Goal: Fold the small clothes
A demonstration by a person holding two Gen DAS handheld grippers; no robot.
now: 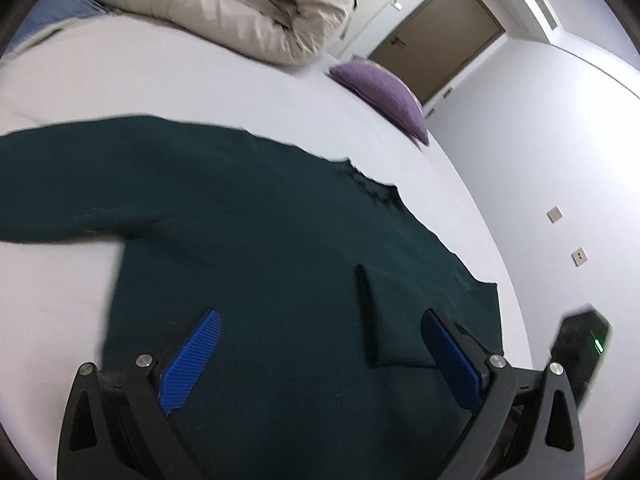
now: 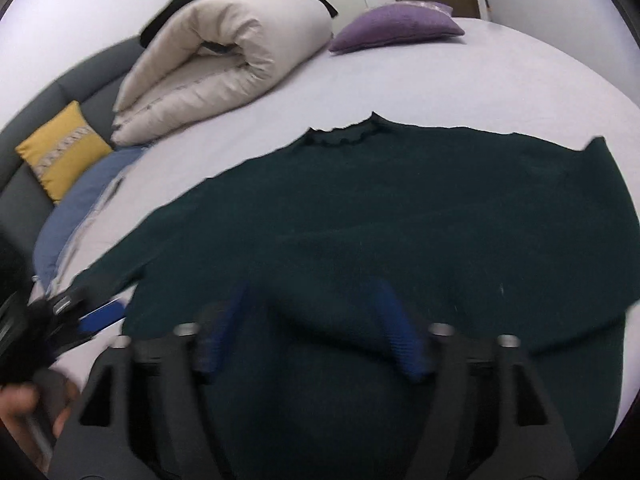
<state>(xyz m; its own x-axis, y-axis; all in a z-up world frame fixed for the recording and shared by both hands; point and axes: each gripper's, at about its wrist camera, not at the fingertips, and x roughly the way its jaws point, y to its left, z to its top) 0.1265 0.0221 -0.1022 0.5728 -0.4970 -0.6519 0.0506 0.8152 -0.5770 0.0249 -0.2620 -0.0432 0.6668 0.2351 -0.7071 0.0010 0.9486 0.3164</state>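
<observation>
A dark green sweater (image 1: 260,220) lies flat on the white bed sheet (image 1: 200,92), its frilled collar (image 2: 344,136) toward the far side. One sleeve (image 2: 112,276) stretches out to the left. The other sleeve's end (image 1: 384,312) lies folded over the body. My left gripper (image 1: 320,316) hovers open over the lower body, with nothing between its blue pads. My right gripper (image 2: 312,292), blurred, stands open just above the sweater (image 2: 400,208) near its hem, pads apart from the cloth. A blue pad (image 2: 100,314) of the left gripper shows by the outstretched sleeve's cuff.
A rolled beige duvet (image 2: 216,64) and a purple cushion (image 2: 396,26) lie at the far side of the bed. A yellow cushion (image 2: 60,152) and a blue pillow (image 2: 76,216) sit by the grey headboard (image 2: 80,80). A hand (image 2: 24,408) shows at the lower left.
</observation>
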